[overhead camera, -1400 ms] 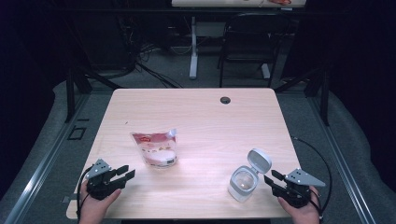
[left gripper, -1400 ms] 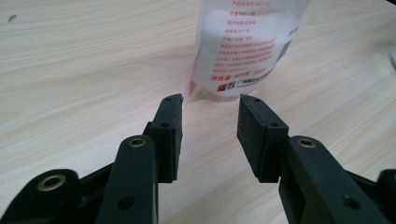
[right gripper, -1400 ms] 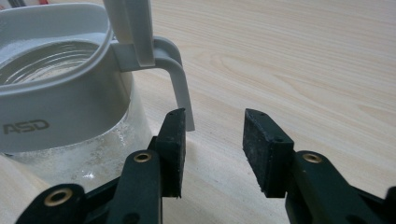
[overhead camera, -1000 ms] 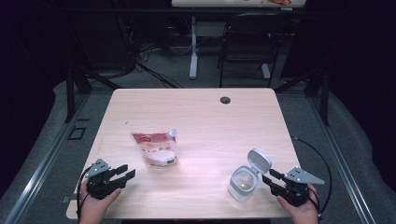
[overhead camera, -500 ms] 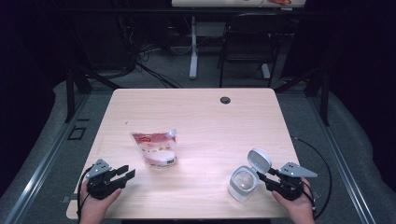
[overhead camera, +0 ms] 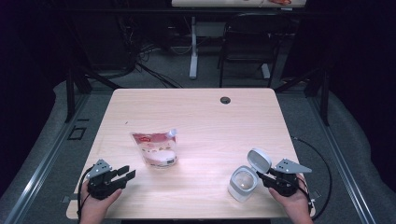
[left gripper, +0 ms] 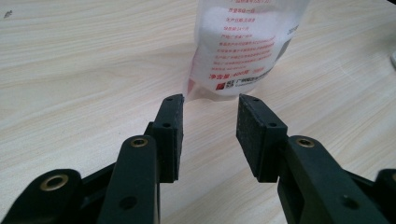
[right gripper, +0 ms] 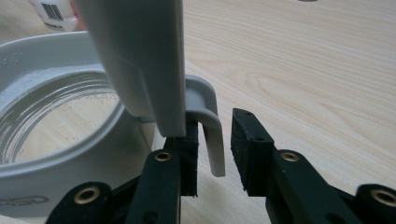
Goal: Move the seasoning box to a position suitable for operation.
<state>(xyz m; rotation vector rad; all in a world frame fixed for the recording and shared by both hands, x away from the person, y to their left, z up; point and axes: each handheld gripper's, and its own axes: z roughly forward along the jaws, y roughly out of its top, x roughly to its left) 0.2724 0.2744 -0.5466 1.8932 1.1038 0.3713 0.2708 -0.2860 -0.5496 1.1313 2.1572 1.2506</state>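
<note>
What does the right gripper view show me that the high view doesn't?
Right gripper view: up close, the right gripper, whose jaws have just been closing, straddles a hooked tab on the container, with a gap left at one pad; fine specks cling inside the clear wall.
High view: the pouch lying flat, a cable hole near the far edge and a chair beyond.
Both: the container with its lid flipped up, on the wooden table.

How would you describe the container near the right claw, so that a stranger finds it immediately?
Look at the wooden table, then its near right corner. Just left of the right claw stands a pale grey round jar with its flip lid raised; the other item, a pouch, is flat with red print.
</note>
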